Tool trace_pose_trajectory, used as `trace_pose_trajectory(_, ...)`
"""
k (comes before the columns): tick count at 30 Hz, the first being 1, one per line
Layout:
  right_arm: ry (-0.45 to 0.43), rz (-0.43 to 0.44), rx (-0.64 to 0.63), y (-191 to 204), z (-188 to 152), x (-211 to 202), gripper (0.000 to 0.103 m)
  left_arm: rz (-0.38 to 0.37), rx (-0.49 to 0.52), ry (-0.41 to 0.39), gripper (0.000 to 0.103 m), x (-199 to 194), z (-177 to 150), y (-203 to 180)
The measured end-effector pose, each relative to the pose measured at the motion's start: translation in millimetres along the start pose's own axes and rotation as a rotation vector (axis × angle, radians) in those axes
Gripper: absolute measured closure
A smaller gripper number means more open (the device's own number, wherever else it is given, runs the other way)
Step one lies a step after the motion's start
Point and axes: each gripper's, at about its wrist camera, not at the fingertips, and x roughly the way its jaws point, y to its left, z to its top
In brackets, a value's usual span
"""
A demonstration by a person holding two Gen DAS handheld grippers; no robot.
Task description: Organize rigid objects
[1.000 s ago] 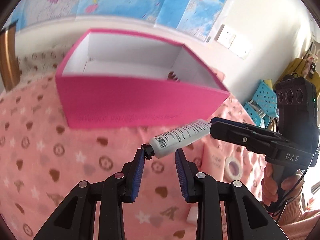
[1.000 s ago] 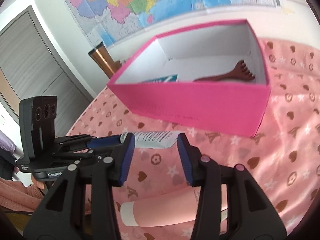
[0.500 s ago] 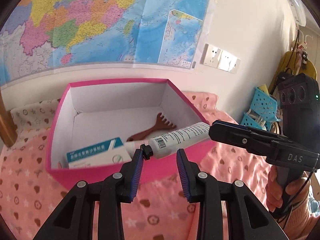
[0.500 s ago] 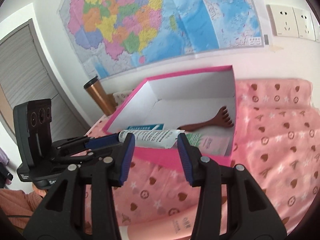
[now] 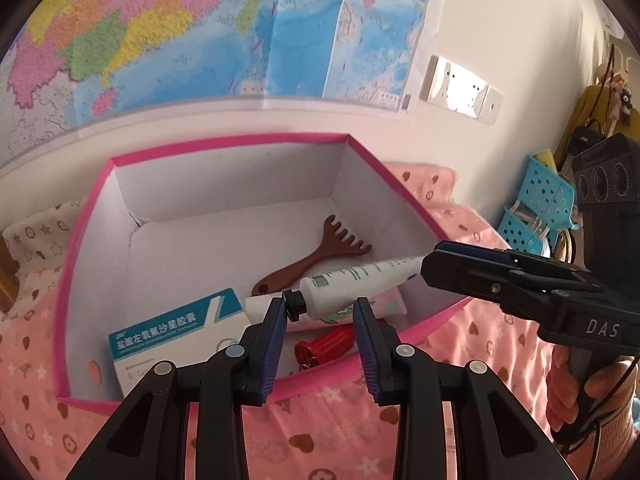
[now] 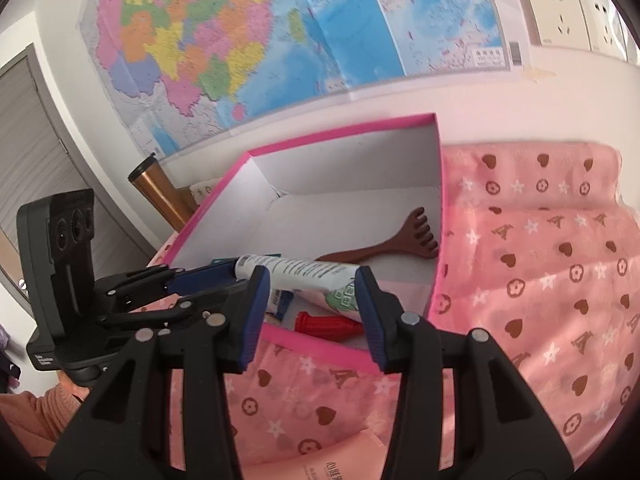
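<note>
Left wrist view shows me the tube (image 5: 356, 282) carried over the pink box (image 5: 80, 232), its cap end pinched in my left claw (image 5: 320, 316), its tail in my right claw (image 5: 444, 258); next I'd lower and release.

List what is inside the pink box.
Inside the pink box lie a brown comb, a white and teal carton, a red piece and a pale packet. The held tube and gripper fingers cover parts of them.
</note>
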Motion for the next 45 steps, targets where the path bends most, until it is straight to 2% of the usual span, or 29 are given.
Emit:
trace_pose_trajectory(5,-0.013,-0.004,0.017,-4,-2,-6,0.056,0.005,-0.013,-0.005,0.070,1,-3,0)
trace_pose_trajectory(8,-0.031,0.010,0.011,-3,-7,-19,0.056,-0.006,0.000,-0.040,0.070,-12,-10,-6)
trace_pose_trajectory(13,-0.049,0.019,-0.004,-3,-23,-44,0.056,-0.068,0.051,-0.097,0.067,-41,-27,-22)
trace_pose_trajectory(17,-0.030,0.001,0.010,-10,-46,-60,0.056,-0.126,0.076,-0.099,0.067,-52,-41,-33)
trace_pose_trajectory(25,0.068,-0.081,0.056,-25,-97,-66,0.056,-0.216,0.079,0.004,0.067,-35,-73,-51)
trace_pose_trajectory(33,0.167,-0.155,0.059,-32,-141,-62,0.056,-0.263,0.120,0.109,0.067,-16,-103,-76)
trace_pose_trajectory(45,0.215,-0.205,0.006,-23,-158,-58,0.060,-0.292,0.133,0.148,0.067,-9,-118,-91)
